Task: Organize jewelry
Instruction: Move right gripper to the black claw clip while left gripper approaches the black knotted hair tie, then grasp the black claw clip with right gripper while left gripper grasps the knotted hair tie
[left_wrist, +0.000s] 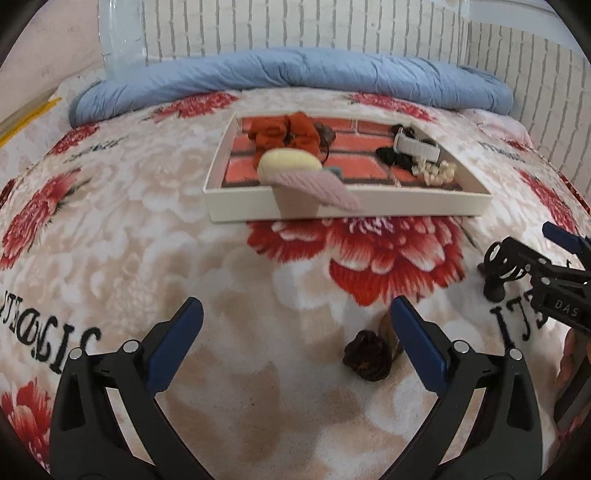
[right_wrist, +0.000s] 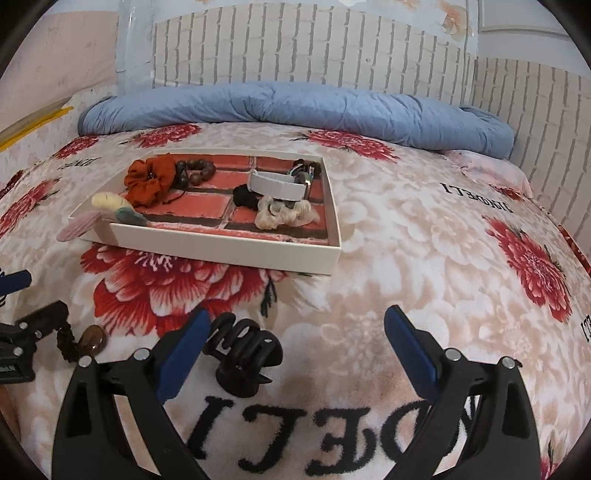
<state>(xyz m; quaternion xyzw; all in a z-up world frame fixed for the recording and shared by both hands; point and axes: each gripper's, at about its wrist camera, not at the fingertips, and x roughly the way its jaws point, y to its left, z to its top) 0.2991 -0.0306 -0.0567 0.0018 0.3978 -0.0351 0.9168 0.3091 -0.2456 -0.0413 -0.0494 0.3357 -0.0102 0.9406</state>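
Black claw clip (right_wrist: 242, 354) outside tray (right_wrist: 225, 254); scrunchies (right_wrist: 149, 182) inside

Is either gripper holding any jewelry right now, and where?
No. The left gripper and right gripper are both open, gripping nothing.

- bed covered by floral blanket (right_wrist: 424, 236), cream with red flowers and black lettering
- white shallow tray (right_wrist: 229, 251) sits on blanket, mid-bed
- rolled blue quilt (right_wrist: 295, 107) lies along far edge by the wall
- black claw hair clip (right_wrist: 242, 354) on blanket, near side
- dark braided cord with brown stone (right_wrist: 92, 338) on blanket, left of clip
- dark knotted piece (left_wrist: 365, 356) also lies on blanket
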